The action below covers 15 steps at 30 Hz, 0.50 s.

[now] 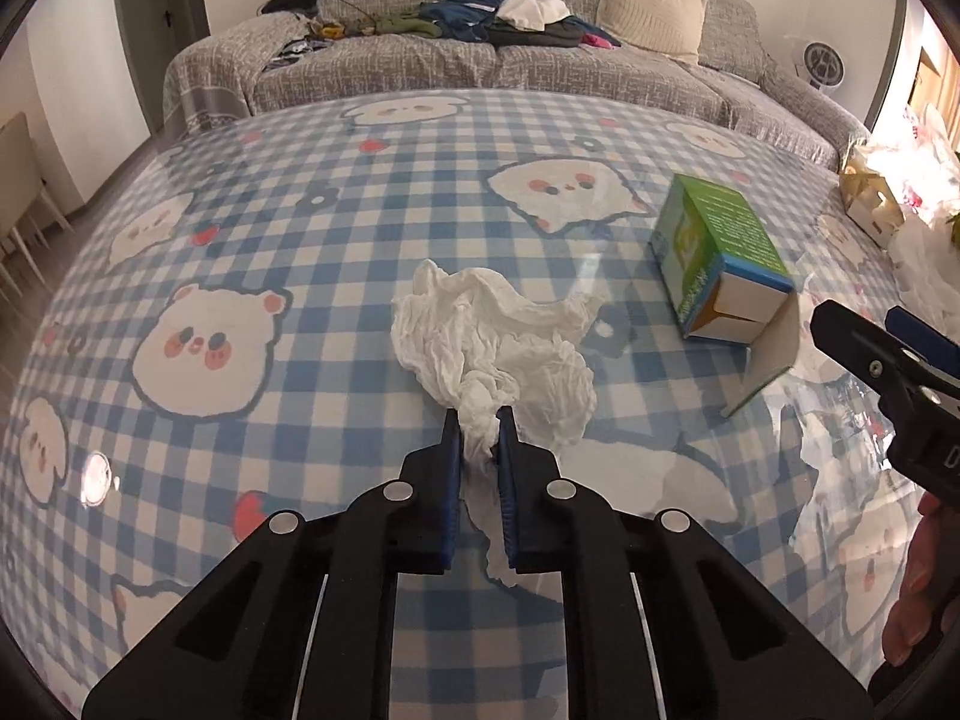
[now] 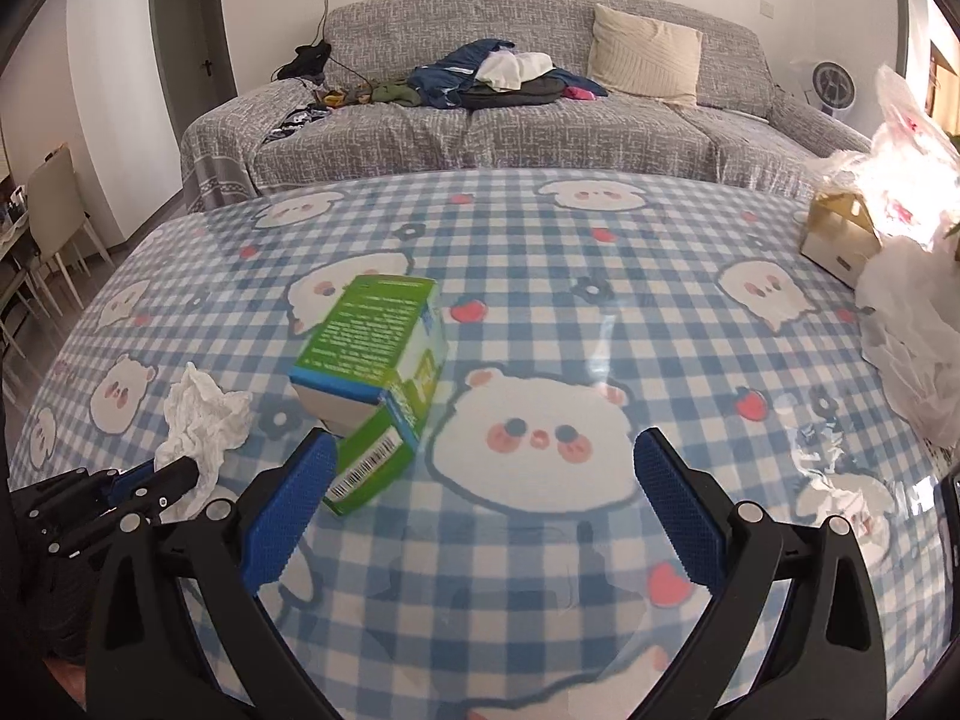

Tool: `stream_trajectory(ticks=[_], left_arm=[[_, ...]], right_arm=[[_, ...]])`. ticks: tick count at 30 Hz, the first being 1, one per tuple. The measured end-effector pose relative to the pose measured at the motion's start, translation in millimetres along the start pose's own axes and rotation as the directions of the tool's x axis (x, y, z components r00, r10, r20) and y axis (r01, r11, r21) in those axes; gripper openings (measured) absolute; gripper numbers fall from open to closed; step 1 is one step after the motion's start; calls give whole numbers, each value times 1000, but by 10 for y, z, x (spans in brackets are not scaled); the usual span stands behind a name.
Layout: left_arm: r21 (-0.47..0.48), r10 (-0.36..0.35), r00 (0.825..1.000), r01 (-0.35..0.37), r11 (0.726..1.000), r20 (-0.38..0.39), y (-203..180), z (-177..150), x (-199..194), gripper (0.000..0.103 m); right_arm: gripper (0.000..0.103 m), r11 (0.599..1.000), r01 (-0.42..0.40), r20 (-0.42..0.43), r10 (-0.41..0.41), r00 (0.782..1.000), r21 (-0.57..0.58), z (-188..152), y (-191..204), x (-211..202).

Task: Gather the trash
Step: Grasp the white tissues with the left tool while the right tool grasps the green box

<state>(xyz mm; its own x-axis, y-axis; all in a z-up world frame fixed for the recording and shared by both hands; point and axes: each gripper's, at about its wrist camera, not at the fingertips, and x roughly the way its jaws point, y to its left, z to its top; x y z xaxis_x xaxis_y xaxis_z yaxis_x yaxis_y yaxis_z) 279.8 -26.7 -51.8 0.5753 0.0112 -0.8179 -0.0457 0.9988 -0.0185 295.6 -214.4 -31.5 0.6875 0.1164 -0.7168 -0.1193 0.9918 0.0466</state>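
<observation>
The left gripper (image 1: 480, 420) has its blue pads clamped together on the near end of a crumpled white tissue (image 1: 492, 336), which bunches into a tight twist between the pads while the rest of it spreads out loosely on the surface (image 1: 300, 228). The surface carries a blue-and-white checked cloth printed with white bears, under a glossy clear cover that catches the room lights.

Just to the right of the tissue lies a green and blue carton (image 1: 717, 252), tipped on its side with one end flap hanging open toward the near edge. The right gripper (image 2: 480, 468) hovers over the surface with its jaws spread wide apart and nothing between them; its left pad (image 2: 288, 516) sits right at the carton's open, barcoded end, though I cannot tell whether it touches.

At the far right of the surface sit a small cardboard box (image 2: 840, 234) and a heap of thin plastic bags (image 2: 912, 324). Beyond the surface stands a grey sofa (image 2: 540, 132) with a cream cushion (image 2: 648, 60) and a pile of clothes (image 2: 498, 81).
</observation>
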Motion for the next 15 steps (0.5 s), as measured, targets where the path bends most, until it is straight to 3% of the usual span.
stream_trajectory(ticks=[15], left_arm=[[-58, 43, 999, -43, 997, -3, 595, 42, -9, 10]], right_arm=[[95, 1000, -26, -45, 27, 999, 10, 162, 478, 407]])
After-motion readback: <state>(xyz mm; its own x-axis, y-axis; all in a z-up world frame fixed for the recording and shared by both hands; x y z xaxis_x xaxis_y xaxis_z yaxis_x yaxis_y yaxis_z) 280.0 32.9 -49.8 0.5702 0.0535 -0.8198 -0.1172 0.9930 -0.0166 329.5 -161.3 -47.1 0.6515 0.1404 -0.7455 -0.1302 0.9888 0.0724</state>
